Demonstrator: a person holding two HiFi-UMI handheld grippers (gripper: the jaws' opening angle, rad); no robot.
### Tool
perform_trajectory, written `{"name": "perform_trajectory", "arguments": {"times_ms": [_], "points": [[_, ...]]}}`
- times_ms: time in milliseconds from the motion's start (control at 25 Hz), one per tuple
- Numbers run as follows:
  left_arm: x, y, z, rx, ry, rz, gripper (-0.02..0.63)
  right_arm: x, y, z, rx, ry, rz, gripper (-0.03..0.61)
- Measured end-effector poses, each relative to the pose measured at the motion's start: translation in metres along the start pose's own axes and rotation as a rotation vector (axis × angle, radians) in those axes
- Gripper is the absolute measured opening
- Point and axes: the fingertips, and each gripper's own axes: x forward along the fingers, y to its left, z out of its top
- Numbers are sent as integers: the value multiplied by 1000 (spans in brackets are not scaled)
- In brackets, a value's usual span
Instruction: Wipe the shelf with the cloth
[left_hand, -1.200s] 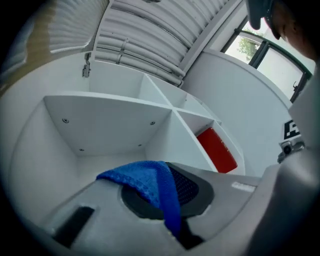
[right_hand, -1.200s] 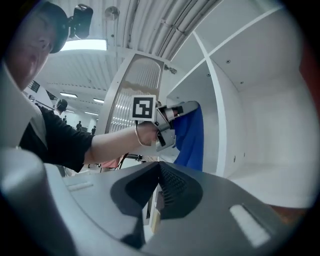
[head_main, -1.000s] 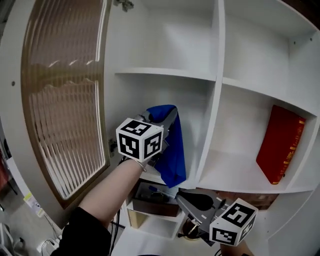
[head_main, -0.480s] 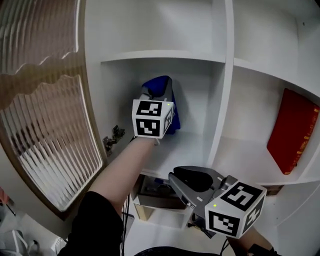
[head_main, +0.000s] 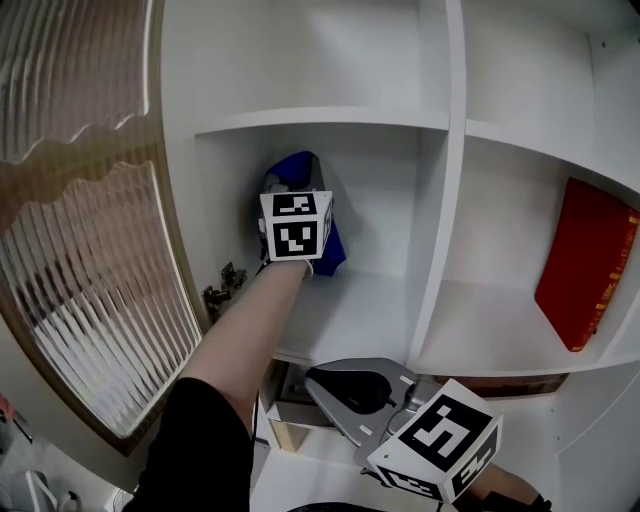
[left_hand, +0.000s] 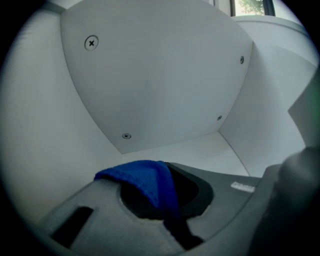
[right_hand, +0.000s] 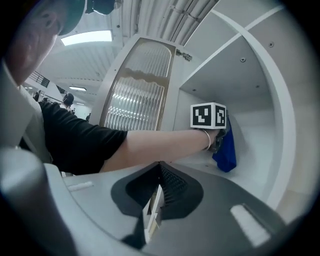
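We are indoors, in what looks like a big work hall, not a snug home. In the right gripper view, at the upper left of the frame, we see a long bright ceiling light (right_hand: 87, 37), and bare pipes (right_hand: 165, 15) run along the top middle. Far off at the left edge a person (right_hand: 67, 102) looks very small. In the head view a white cupboard (head_main: 441, 200) with open shelves (head_main: 350, 310) fills the frame. Its door (head_main: 90, 260) of wavy glass in a brown frame is at the left, and a red book (head_main: 585, 265) is at the right.
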Motion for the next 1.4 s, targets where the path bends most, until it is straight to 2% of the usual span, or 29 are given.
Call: {"name": "perform_trajectory", "arguments": {"times_ms": [160,280,560,840,1000,1080,1240,1320,1400], "points": [[9,8,-10,-6,26,41,-2,-1,6,-4,-4,1,26,3],[16,4,-18,-26,34,15,-2,1,9,-3,-30,-20,32,3],[19,-44,-6,32,-6,-116,-2,-2,8,-3,-27,-33,15,3],[19,-100,3,-2,-23,-239,-2,-6,11,-5,-22,-44,6,3],[15,-140,11,37,-53,-338,-2,-9,7,-9,1,-58,-4,3],[11,-147,15,39,-69,-360,-2,-10,8,-10,0,-74,-7,3],[-8,-125,17,-13,-108,-312,-2,-7,22,-27,2,-95,27,3],[-13,-96,6,-7,-89,-228,-2,1,33,-36,10,-97,62,3],[-13,-66,-10,-2,-36,-129,-2,8,40,-39,13,-92,92,3]]}}
